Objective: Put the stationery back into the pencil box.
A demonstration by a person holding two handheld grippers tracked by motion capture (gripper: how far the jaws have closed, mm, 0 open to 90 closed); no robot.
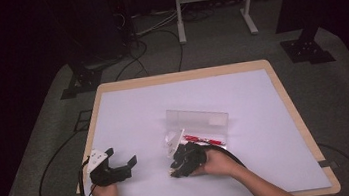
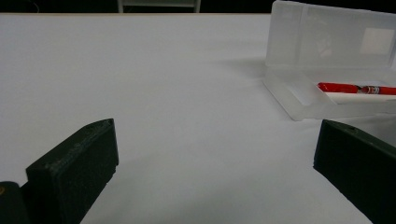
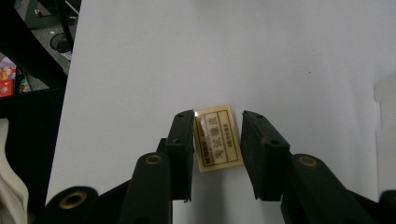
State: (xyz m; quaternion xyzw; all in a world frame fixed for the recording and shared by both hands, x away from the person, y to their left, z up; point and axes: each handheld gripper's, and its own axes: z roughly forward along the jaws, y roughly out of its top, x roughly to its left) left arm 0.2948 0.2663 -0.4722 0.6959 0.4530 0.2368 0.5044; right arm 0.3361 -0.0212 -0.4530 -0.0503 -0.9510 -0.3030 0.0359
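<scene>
A small cream eraser (image 3: pixel 218 138) with a printed label lies flat on the white sheet, between the jaws of my right gripper (image 3: pixel 217 116). One jaw lies against its left edge, and a thin gap shows at the other, so the gripper is open around it. In the high view my right gripper (image 1: pixel 175 168) points down just in front of the clear pencil case (image 1: pixel 198 125). The case has its lid raised, and a red pen (image 1: pixel 203 140) lies in it. My left gripper (image 1: pixel 120 156) rests wide open at the front left, with nothing between its jaws.
The left gripper view looks across bare white sheet (image 2: pixel 177 74) to the pencil case (image 2: pixel 299 100) and the red pen (image 2: pixel 355 87) at the right. The wooden table edge (image 1: pixel 295 113) frames the sheet. Cables and stand feet lie on the floor beyond.
</scene>
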